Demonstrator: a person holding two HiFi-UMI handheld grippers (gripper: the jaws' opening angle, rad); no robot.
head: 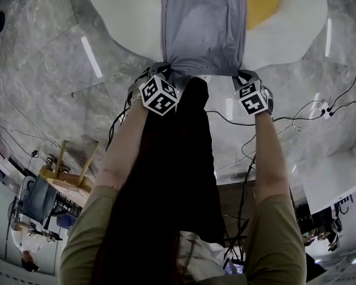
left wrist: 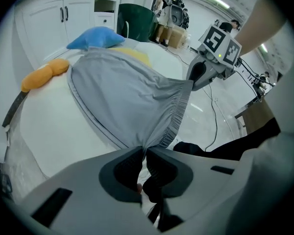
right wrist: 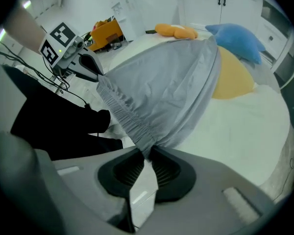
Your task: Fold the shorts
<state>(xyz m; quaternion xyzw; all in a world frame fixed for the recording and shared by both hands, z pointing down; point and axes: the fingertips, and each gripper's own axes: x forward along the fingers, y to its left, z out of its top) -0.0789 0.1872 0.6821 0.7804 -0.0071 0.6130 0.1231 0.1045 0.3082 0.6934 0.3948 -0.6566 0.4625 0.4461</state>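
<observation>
While both hands are holding it by the waistband, the pair of grey shorts (head: 204,28) is stretching out flat, its legs trailing onto the white worktop (head: 124,16) ahead. The left gripper (left wrist: 143,153) is pinching one corner of the elastic waistband, jaws pressed together on the gathered cloth. The right gripper (right wrist: 148,155) is doing the same at the other corner, jaws clamped on the bunched band. Holding the two ends apart like this is keeping the waistband taut between them, so the fabric is spreading with few creases. That looks to me like the set-up for laying the shorts down square before a fold. The waistband is sitting right at the gripper tips, nearest the person, over the worktop's near edge. The legs are running away from the grippers across the white surface, toward a blue cushion (left wrist: 95,37) and beside a yellow cushion (right wrist: 232,75). An orange plush toy (left wrist: 44,75) is lying beyond the cloth. By my reading, no fold is made yet.
</observation>
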